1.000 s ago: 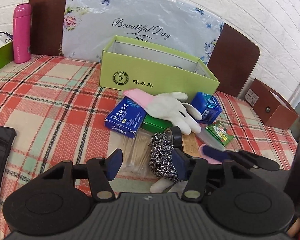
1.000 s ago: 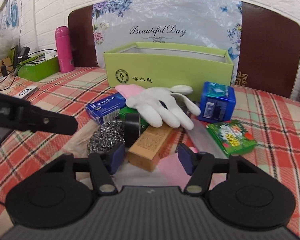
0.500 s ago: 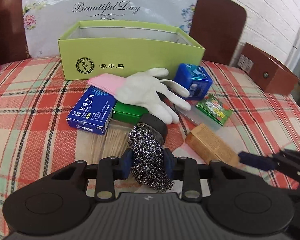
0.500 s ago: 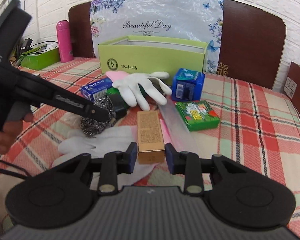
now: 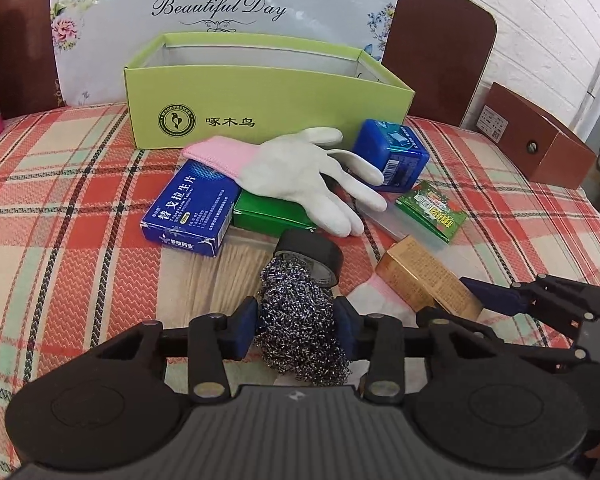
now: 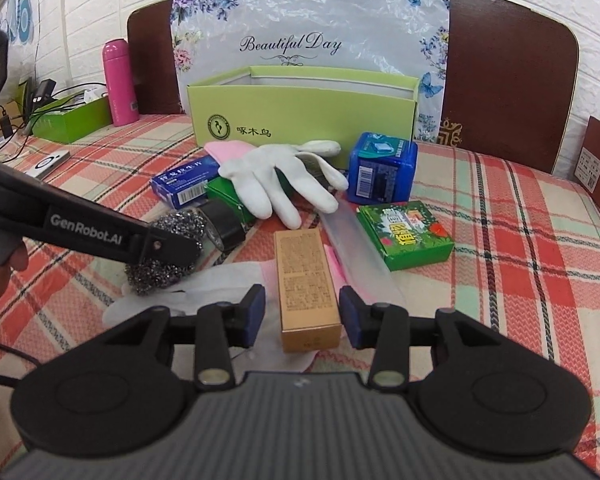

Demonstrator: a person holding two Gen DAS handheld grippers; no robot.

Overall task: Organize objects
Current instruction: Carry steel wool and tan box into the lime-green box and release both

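the left gripper (image 5: 296,326) points down at a slant over the checked tablecloth (image 5: 72,208), its blue pads on either side of the steel scourer (image 5: 300,320); the jaws are opening, and the pads still seem to touch the wool, though how firmly they press i cannot tell. half a second ago they were pinched tighter on it; a second ago they stood wide with the scourer only near one pad. just beyond it the black tape roll (image 5: 312,254) touches the scourer. to the right, the right gripper (image 6: 302,316) slants down too, straddling the gold box (image 6: 306,284), which lies on a flat white glove (image 6: 216,280); its jaws are opening, with a clear gap at each pad, where half a second ago they were nipping the box. behind stand the white glove with pink cuff (image 6: 276,176), blue tin (image 6: 382,168), green packet (image 6: 406,236) and the open green box (image 6: 300,116)
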